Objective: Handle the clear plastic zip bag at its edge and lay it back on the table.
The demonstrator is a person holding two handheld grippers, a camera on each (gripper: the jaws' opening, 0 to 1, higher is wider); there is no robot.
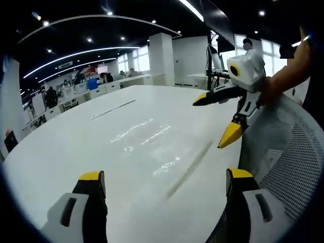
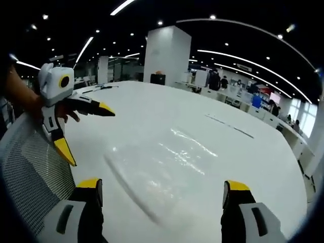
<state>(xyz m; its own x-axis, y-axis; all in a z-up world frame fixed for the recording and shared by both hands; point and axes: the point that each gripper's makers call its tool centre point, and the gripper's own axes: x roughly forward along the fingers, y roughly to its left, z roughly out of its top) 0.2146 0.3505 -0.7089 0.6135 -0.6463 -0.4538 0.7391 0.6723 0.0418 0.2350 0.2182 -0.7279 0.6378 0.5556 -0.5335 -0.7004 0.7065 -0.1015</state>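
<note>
Bag [image 1: 152, 147] lies flat on white table [image 1: 61, 152], near centre of left gripper view, clear plastic, mostly just glare streaks; its zip edge runs as a dark line toward 5 o'clock. In right gripper view the bag [image 2: 172, 162] sits dead centre, zip edge toward 7 o'clock.

Left gripper [image 1: 164, 185]: jaws spread wide, nothing between them, above the table short of the bag. It also shows at 9 o'clock in right gripper view [image 2: 86, 129], jaws apart, held by a hand.

Right gripper [image 2: 159, 195]: jaws spread, empty, hovering near the bag. It shows at 2 o'clock in left gripper view [image 1: 215, 119], jaws apart, empty. A mesh chair back [image 1: 283, 152] is at 4 o'clock there.

Step, judged: approach, no grip on the bag yet. Next move calls for bringing one gripper low to the zip edge and pinching thin plastic off a flat surface; slipping likely.
</note>
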